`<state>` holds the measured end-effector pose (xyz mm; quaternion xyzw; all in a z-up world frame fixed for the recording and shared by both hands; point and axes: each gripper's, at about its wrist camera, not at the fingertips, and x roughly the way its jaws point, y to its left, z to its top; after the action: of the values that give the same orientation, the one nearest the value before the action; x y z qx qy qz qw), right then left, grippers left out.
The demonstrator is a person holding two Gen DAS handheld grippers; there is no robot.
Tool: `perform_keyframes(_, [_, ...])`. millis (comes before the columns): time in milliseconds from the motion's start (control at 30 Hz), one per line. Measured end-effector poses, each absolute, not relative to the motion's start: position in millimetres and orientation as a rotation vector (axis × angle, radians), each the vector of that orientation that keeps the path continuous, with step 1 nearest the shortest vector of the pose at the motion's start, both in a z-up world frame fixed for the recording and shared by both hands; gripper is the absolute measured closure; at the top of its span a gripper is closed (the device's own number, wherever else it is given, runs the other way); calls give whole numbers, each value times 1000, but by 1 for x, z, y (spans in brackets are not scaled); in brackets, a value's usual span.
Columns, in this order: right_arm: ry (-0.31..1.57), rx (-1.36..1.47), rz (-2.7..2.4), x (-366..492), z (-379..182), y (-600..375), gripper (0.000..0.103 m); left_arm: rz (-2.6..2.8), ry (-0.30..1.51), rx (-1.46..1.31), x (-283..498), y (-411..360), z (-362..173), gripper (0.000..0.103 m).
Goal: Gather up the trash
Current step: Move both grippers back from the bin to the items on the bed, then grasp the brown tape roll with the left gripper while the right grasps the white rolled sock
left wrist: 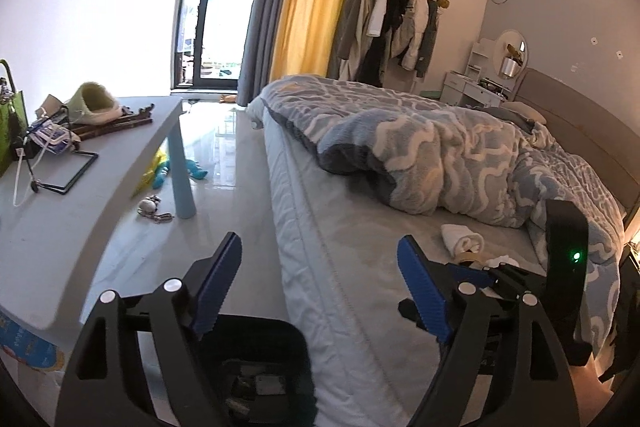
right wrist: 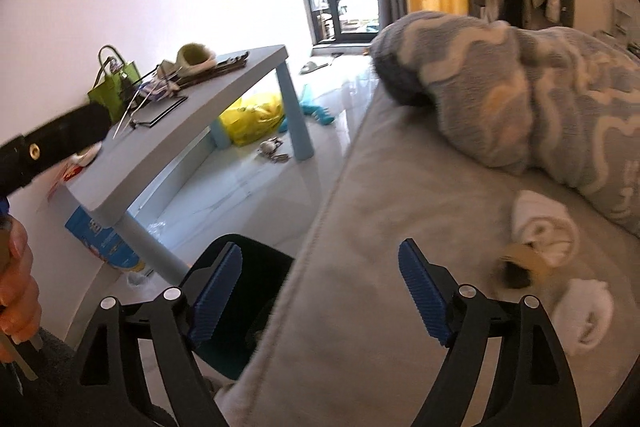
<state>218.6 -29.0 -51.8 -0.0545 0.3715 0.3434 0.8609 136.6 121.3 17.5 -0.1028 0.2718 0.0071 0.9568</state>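
Note:
A crumpled white tissue wad (right wrist: 544,227) lies on the bed sheet beside the blanket; it also shows in the left wrist view (left wrist: 464,239). A tan and dark scrap (right wrist: 518,265) lies just below it. A second white tissue wad (right wrist: 584,311) lies nearer me at the right. My right gripper (right wrist: 320,291) is open and empty, over the bed's edge, left of the trash. My left gripper (left wrist: 320,291) is open and empty, above a dark bin (left wrist: 260,367) on the floor by the bed. The right gripper's body (left wrist: 568,251) shows over the trash.
A grey-blue low table (right wrist: 192,115) with a green bag (right wrist: 114,87), a slipper and cables stands left. A yellow bag (right wrist: 256,117) and toys lie under it. The patterned blanket (right wrist: 520,91) is heaped on the bed. The dark bin (right wrist: 248,307) sits beside the mattress.

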Motion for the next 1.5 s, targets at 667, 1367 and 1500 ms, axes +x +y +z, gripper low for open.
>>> perform_keyframes(667, [753,19,484,246,-52,-167,18,-98,585,-181,167,41,1,15])
perform_keyframes(1367, [870,60,447,282,-96,-219,18,-221,727,-174,216,-18,-43,8])
perform_keyframes(1500, [895,45,465,287,-102,-215,19,-255,752,-177,224,-27,-52,8])
